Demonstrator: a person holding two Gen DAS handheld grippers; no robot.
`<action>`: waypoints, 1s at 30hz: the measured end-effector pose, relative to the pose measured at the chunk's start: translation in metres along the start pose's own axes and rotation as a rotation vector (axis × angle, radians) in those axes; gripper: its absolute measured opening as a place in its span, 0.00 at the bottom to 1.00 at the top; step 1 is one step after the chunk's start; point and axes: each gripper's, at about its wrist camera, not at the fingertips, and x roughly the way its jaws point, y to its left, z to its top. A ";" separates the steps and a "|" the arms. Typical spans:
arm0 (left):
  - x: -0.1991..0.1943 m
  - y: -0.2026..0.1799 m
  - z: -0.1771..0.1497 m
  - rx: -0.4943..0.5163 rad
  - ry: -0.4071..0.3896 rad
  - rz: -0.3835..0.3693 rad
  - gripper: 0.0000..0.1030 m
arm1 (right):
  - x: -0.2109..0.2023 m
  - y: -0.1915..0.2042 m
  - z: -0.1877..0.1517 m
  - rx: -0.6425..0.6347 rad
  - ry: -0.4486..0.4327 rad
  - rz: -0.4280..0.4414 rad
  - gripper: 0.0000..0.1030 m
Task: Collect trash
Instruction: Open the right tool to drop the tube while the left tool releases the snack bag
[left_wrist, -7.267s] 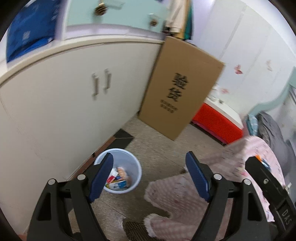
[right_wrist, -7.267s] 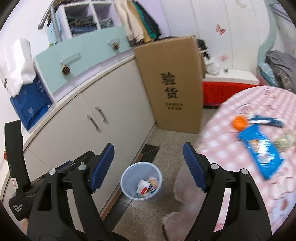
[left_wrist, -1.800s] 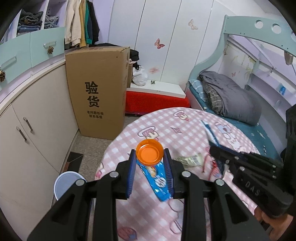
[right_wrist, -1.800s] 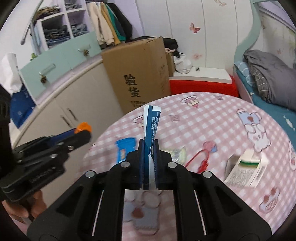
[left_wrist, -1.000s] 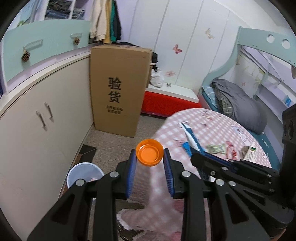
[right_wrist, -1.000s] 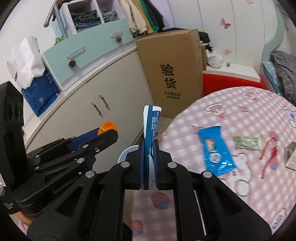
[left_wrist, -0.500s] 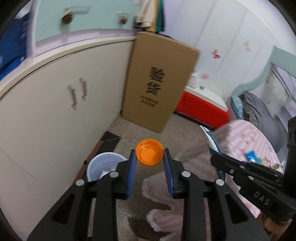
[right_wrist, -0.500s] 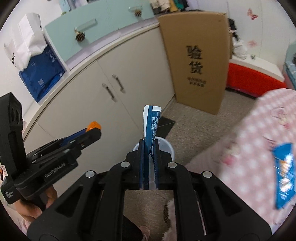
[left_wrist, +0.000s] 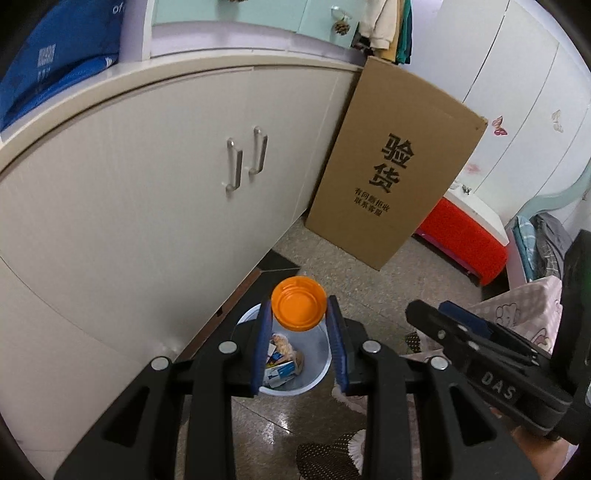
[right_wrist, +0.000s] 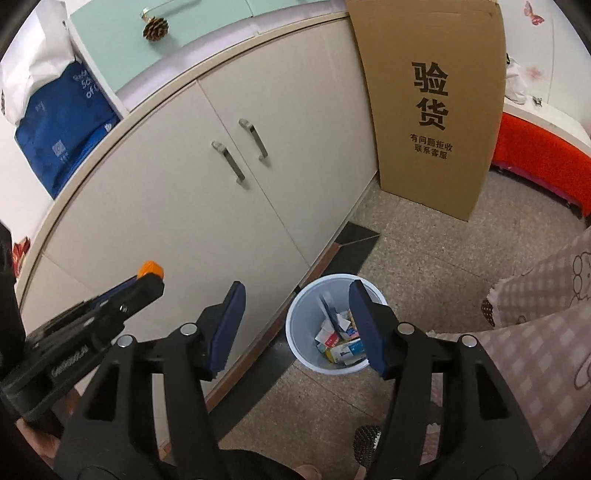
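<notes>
the left gripper (left_wrist: 299, 325) is pinching an orange lid (left_wrist: 298, 302) between its blue pads, hanging above the white trash bin (left_wrist: 320, 373) on the floor by the cabinet (left_wrist: 147, 206). the right gripper (right_wrist: 297, 323) is standing wide apart with nothing between its jaws, over the same bin. the lid looks to be sitting toward the bin's far rim, so letting go here is risking a bounce onto the floor or under the cabinet edge. only the right wrist view is showing the bin's contents plainly, boxes and a blue wrapper (right_wrist: 330, 308); the left view is showing the lid's round face.
</notes>
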 end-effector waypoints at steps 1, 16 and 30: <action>0.003 0.001 -0.001 0.001 0.005 0.002 0.28 | 0.000 -0.001 -0.001 0.001 0.000 -0.006 0.57; 0.010 -0.031 -0.009 0.039 0.020 -0.019 0.28 | -0.038 -0.020 -0.008 0.024 -0.063 -0.033 0.62; 0.005 -0.057 -0.004 0.084 -0.004 0.008 0.28 | -0.066 -0.027 -0.007 0.014 -0.173 -0.101 0.68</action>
